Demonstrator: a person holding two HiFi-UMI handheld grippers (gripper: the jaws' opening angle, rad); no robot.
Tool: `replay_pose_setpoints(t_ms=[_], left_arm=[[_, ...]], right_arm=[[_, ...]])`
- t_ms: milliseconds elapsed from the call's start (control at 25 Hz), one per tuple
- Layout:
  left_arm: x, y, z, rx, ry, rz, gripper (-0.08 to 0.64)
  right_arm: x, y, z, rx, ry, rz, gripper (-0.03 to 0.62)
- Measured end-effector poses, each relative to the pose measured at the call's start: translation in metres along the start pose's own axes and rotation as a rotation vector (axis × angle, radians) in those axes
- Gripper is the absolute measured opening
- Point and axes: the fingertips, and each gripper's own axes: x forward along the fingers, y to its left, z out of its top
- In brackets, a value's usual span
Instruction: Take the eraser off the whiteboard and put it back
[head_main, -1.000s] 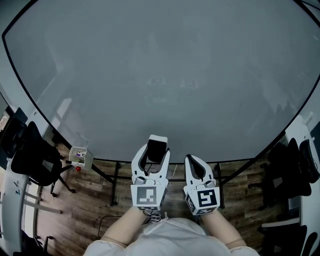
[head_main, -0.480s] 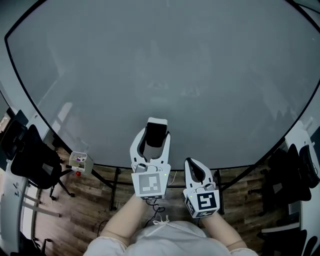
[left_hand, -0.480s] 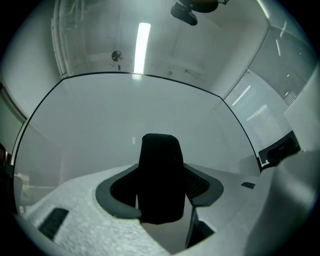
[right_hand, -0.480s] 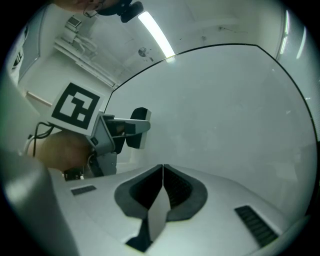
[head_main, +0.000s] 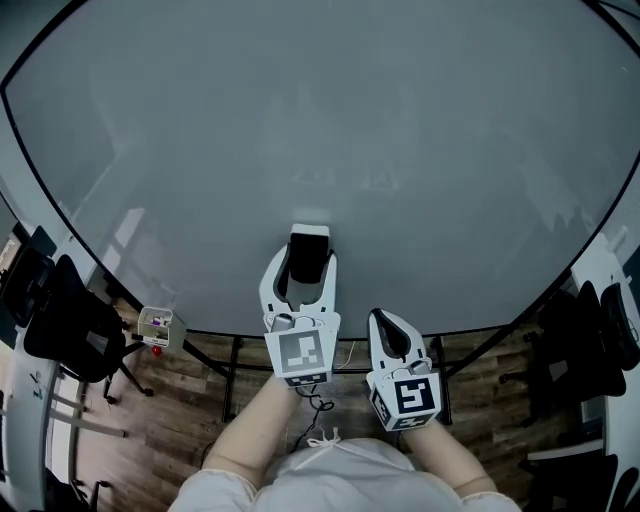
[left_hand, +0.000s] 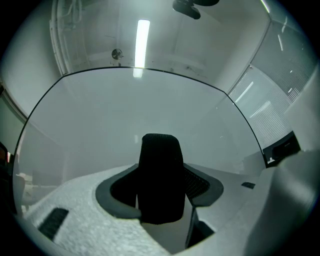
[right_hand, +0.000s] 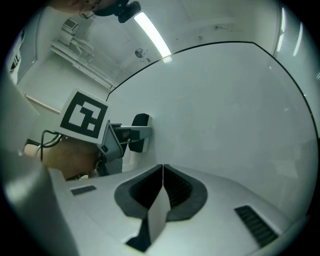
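A large whiteboard with a thin dark frame is filling most of the head view, and its surface is showing only faint reflections. Below its lower edge a wooden floor is showing, with the dark legs of the board's stand resting on it. Black office chairs are standing at both sides, one at the left and more at the right. The person's two forearms are reaching forward from the bottom of the view. The left gripper is pointing slightly upward at the lower middle of the board, and its jaws are standing wide and clamping the eraser, a black block with a white back, upright between the pads. The eraser is sitting right at the board's surface; whether it is touching cannot be told from any view. The right gripper is hanging lower and to the right, well short of the board, pointing level, with its jaws pressed together and nothing between them. A small white box holding a few small items is sitting at the board's lower left edge.
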Motion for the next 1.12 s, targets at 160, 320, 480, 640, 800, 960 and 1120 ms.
replay_pose_setpoints(t_ms=[160, 320, 480, 640, 800, 960, 1120], left_arm=[[0.004, 0.000, -0.001, -0.013, 0.002, 0.012, 0.259], [0.004, 0.001, -0.002, 0.002, -0.007, 0.016, 0.259], [0.005, -0.002, -0.002, 0.006, -0.007, -0.008, 0.259], [0.000, -0.009, -0.001, -0.010, 0.002, -0.055, 0.287], [-0.015, -0.009, 0.010, -0.025, -0.024, -0.066, 0.288], [-0.039, -0.005, 0.022, -0.044, -0.072, -0.025, 0.287], [-0.063, -0.013, 0.005, -0.034, -0.038, -0.051, 0.229]], right_arm=[[0.001, -0.003, -0.001, 0.001, 0.003, -0.004, 0.028], [0.001, -0.006, -0.002, 0.005, 0.005, -0.010, 0.028], [-0.001, -0.006, -0.006, 0.011, 0.012, -0.013, 0.028], [-0.003, -0.002, -0.010, 0.011, 0.026, -0.010, 0.028], [-0.006, 0.003, -0.012, 0.010, 0.037, -0.012, 0.028], [-0.009, 0.009, -0.014, 0.017, 0.042, -0.010, 0.028], [-0.014, 0.018, -0.018, 0.024, 0.050, -0.004, 0.028]])
